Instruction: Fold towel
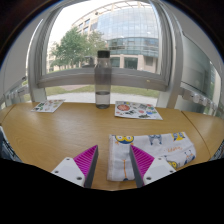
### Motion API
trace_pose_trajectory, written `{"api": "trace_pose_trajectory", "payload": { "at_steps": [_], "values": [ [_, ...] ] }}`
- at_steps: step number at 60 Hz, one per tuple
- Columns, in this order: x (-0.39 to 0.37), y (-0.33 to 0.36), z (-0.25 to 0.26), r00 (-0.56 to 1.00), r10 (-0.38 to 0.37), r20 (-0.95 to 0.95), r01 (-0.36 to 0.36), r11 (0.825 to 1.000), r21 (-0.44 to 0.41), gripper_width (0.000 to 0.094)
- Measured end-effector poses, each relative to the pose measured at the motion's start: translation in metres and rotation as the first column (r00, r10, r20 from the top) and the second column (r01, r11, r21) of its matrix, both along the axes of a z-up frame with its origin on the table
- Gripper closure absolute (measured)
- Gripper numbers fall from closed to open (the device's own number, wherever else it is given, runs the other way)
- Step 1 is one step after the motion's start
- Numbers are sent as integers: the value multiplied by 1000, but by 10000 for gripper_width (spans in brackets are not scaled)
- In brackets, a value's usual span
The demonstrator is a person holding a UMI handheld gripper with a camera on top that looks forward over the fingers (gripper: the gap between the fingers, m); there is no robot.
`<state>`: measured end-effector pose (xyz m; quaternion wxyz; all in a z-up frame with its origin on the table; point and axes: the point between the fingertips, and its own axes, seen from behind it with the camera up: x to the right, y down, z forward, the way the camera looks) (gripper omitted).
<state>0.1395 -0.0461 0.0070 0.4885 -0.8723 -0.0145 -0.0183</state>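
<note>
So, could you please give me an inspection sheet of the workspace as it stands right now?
Surface: wooden table, by a large window.
Job's things: patterned white towel, lying flat ahead of the jaws, partly between them.
Clutter: clear bottle, upright beyond the towel; printed sheet beside it; another printed sheet further along the window side.
Grippers: gripper, jaws open, holding nothing.
Cables: nothing seen.
Surroundings: window with trees and a glass building outside.
</note>
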Motion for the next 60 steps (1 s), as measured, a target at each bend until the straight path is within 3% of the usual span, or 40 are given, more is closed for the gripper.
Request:
{"api": "trace_pose_trajectory", "payload": {
  "at_steps": [9, 13, 18, 25, 32, 45, 52, 60],
  "values": [
    [4, 10, -11, 999, -38, 27, 39, 999, -23, 628],
    [2, 9, -12, 998, -34, 45, 36, 999, -39, 697],
    [3, 12, -12, 996, -39, 80, 43, 998, -42, 901],
    [3, 15, -15, 995, -39, 87, 42, 998, -42, 906],
    [-9, 14, -7, 999, 4, -45, -7, 998, -68, 906],
    [23, 25, 75, 974, 76, -214, -71, 997, 30, 907],
    [79, 22, 107, 969, 67, -237, -54, 997, 64, 907],
    [167, 18, 91, 981, -28, -194, 38, 998, 48, 907]
  ]
}}
